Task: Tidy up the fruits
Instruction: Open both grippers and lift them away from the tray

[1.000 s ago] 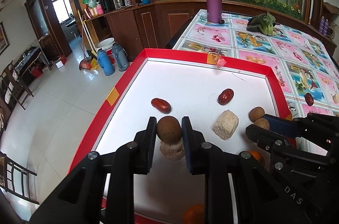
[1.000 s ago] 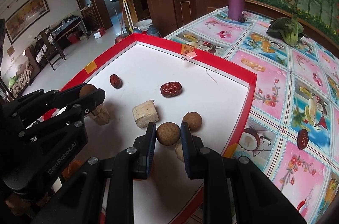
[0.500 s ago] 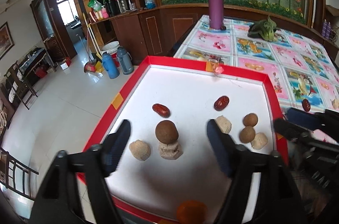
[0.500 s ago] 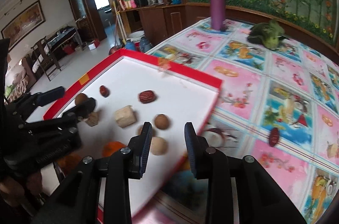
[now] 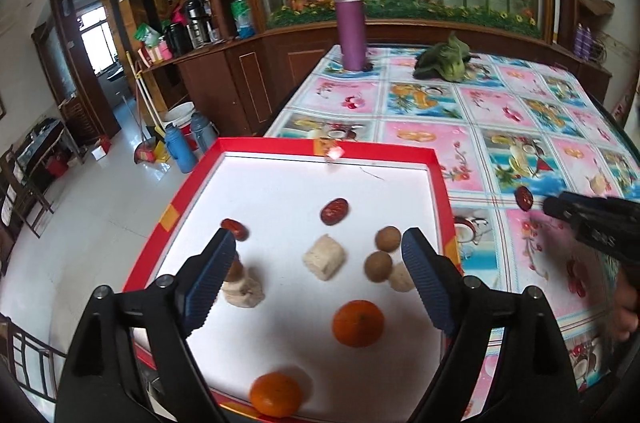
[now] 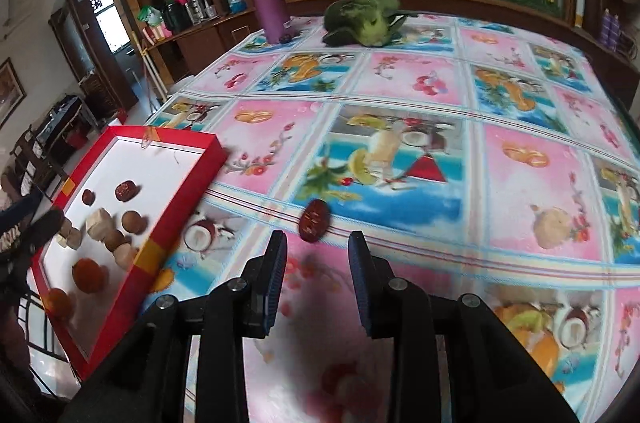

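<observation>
While the left gripper (image 5: 316,263) hangs over the red-rimmed tray (image 5: 438,179) with its jaws spread wide and nothing between them, the right gripper (image 6: 316,259) is out over the tablecloth (image 6: 520,159), jaws moderately apart and likewise empty; a loose date (image 6: 314,221) lies on the cloth just ahead of the right fingertips, apart from both pads and well outside the tray; seen from the left wrist, the same date (image 5: 525,198) sits beside the tip of the right gripper (image 5: 560,207); inside the tray, two dates (image 5: 334,211) lie toward the far side, two brown round fruits (image 5: 388,238) rest near the right rim, one of them touching a pale lump (image 5: 401,277); a pale cube (image 5: 325,257) sits mid-tray; at the left, a brown fruit (image 5: 236,269) rests on top of another pale lump (image 5: 244,293), partly hidden by the left finger (image 5: 206,283); two oranges (image 5: 358,323) lie nearest the camera, one (image 5: 276,399) against the near rim; farther off on the cloth stand a purple bottle (image 5: 350,23) and a leafy green vegetable (image 5: 444,61)
</observation>
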